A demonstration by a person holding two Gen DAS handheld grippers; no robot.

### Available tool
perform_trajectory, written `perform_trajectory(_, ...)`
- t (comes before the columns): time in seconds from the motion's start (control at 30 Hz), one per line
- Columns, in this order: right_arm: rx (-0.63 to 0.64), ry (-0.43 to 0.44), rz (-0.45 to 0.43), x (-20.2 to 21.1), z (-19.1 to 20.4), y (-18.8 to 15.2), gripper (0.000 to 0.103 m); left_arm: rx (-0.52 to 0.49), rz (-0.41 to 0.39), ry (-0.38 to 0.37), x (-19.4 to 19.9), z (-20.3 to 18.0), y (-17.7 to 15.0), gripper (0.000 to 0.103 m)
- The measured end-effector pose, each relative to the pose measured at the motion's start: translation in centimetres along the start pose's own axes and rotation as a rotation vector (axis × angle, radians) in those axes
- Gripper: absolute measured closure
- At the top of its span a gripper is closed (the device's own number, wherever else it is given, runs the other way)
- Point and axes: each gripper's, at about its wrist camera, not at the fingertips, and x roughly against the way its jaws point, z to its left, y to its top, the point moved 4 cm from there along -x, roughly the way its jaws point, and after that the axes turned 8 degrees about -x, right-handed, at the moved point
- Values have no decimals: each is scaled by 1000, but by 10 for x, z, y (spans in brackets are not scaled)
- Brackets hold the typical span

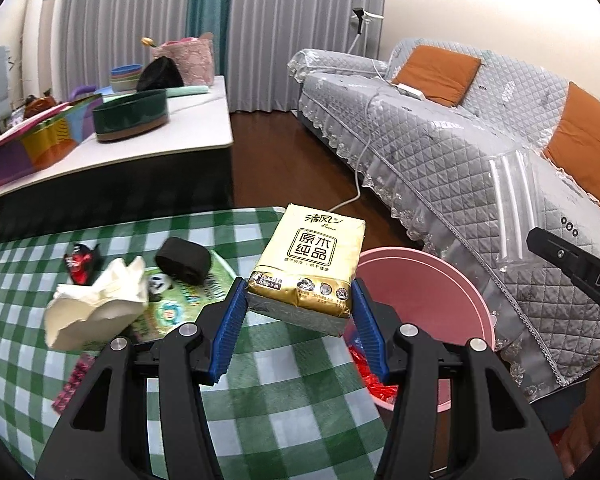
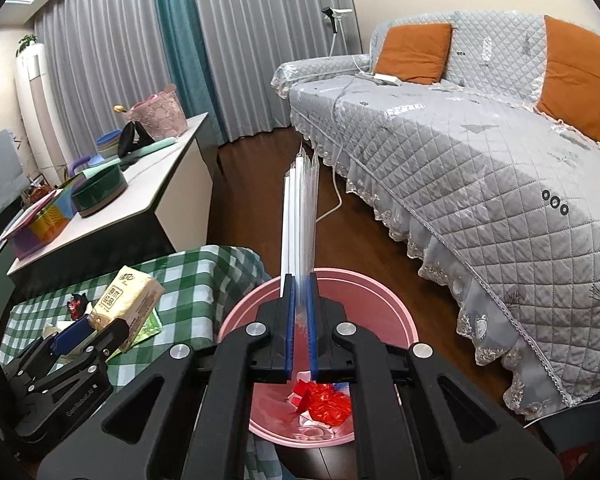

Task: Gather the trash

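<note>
Step in hand: carry to bin. Your left gripper (image 1: 300, 300) clamps tissue pack (image 1: 310, 264) above table edge, just beside pink bin (image 1: 440, 276). Your right gripper (image 2: 300, 320) pinches clear straw packet (image 2: 302, 216) over bin — red wrappers (image 2: 324, 400) already inside. Next: release packet, then bring pack over rim.

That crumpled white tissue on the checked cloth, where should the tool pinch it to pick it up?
Pinch the crumpled white tissue at its raised peak near the black roll, coming from above. The folds stand up there, so the tool has loose paper to close on; its lower edge lies flat on the checked cloth.
</note>
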Motion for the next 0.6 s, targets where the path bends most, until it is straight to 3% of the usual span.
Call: perform_trajectory(0.6,-24,-44,42,-27,-16,-4,97,-47,34,-65,-38,-31,3,51)
